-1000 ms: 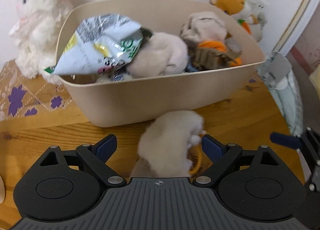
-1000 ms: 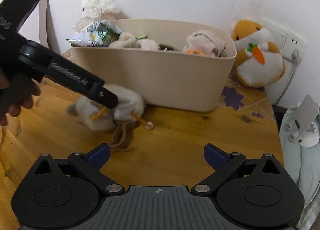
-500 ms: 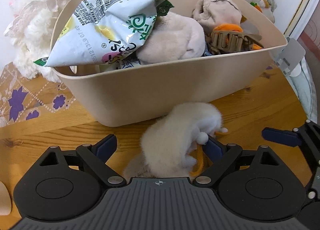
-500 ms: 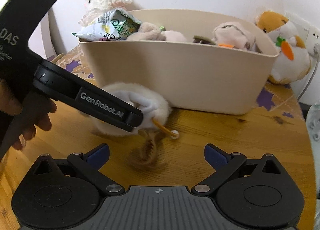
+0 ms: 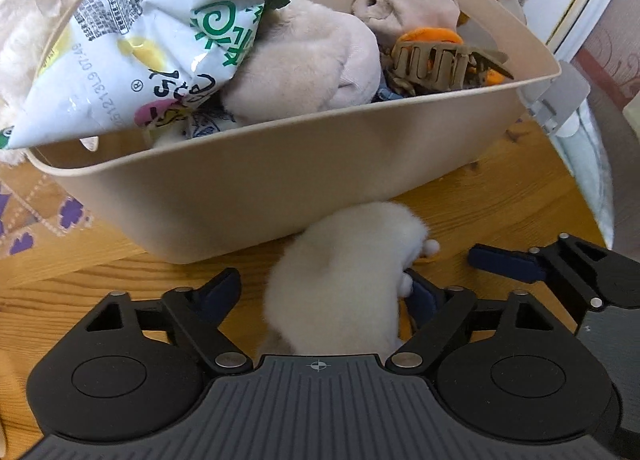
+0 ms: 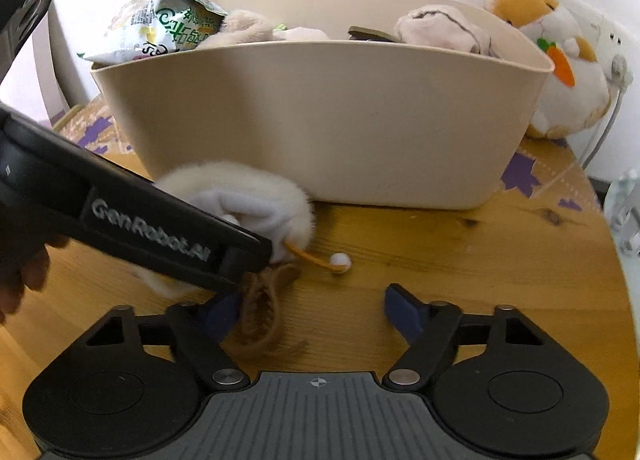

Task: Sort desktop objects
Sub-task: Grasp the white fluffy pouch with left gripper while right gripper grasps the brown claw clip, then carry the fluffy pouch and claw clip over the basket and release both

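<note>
A fluffy white plush (image 5: 348,272) with an orange cord and white pom-pom (image 6: 340,260) sits between the jaws of my left gripper (image 5: 324,292), just in front of the beige bin (image 5: 280,187). The jaws stand wide; only the right pad seems to touch the plush. In the right wrist view the plush (image 6: 248,195) is by the bin wall (image 6: 340,119), with the left gripper's arm across it. My right gripper (image 6: 312,312) is open and empty, low over the table. A brown hair claw (image 6: 264,308) lies by its left finger.
The bin holds a snack bag (image 5: 152,43), beige plush toys (image 5: 312,63) and a brown hair claw (image 5: 436,63). A white lamb plush (image 5: 24,11) and an orange-white hamster plush (image 6: 560,59) stand behind it. The wooden table's (image 6: 460,252) round edge is on the right.
Both grippers have moved closer to the bin. The left gripper carries the white plush forward and higher towards the bin wall. The hair claw now lies beside my right gripper's left finger.
</note>
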A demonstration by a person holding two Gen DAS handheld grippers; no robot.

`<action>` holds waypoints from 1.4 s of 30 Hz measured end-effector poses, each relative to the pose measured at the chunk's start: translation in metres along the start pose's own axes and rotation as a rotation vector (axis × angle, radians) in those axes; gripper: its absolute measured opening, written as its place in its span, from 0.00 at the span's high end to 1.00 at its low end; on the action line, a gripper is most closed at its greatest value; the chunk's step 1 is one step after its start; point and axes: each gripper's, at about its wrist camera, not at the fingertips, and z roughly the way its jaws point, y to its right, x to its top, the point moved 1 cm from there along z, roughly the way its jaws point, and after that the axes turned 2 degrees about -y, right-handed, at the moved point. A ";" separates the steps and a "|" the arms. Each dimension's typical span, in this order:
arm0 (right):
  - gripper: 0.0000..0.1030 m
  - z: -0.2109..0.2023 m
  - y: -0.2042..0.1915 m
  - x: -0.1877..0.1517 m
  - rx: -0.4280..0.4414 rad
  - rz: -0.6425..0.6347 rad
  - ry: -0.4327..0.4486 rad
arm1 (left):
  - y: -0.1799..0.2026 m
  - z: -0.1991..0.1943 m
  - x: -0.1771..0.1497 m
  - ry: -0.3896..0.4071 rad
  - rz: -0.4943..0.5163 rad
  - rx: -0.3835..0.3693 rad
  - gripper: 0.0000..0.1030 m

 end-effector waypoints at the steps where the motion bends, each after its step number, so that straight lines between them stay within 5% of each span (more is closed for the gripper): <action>1: 0.32 -0.001 0.002 0.000 -0.006 -0.009 0.002 | 0.000 0.000 0.001 0.003 0.000 -0.004 0.27; 2: 0.34 -0.002 0.003 -0.001 -0.015 -0.018 0.003 | 0.000 0.001 0.001 -0.007 0.009 0.004 0.39; 8: 0.50 -0.009 0.015 -0.006 -0.032 -0.037 0.008 | 0.000 0.001 -0.001 -0.010 0.024 0.042 0.48; 10: 0.68 -0.011 0.019 -0.006 -0.030 -0.037 0.012 | -0.001 0.000 -0.002 -0.008 0.020 0.044 0.52; 20: 0.68 -0.015 0.025 -0.009 -0.035 -0.075 -0.006 | 0.004 -0.011 -0.014 -0.001 0.050 0.071 0.74; 42: 0.68 -0.116 0.044 0.011 -0.003 -0.160 0.177 | 0.009 -0.090 -0.036 0.125 0.137 0.039 0.74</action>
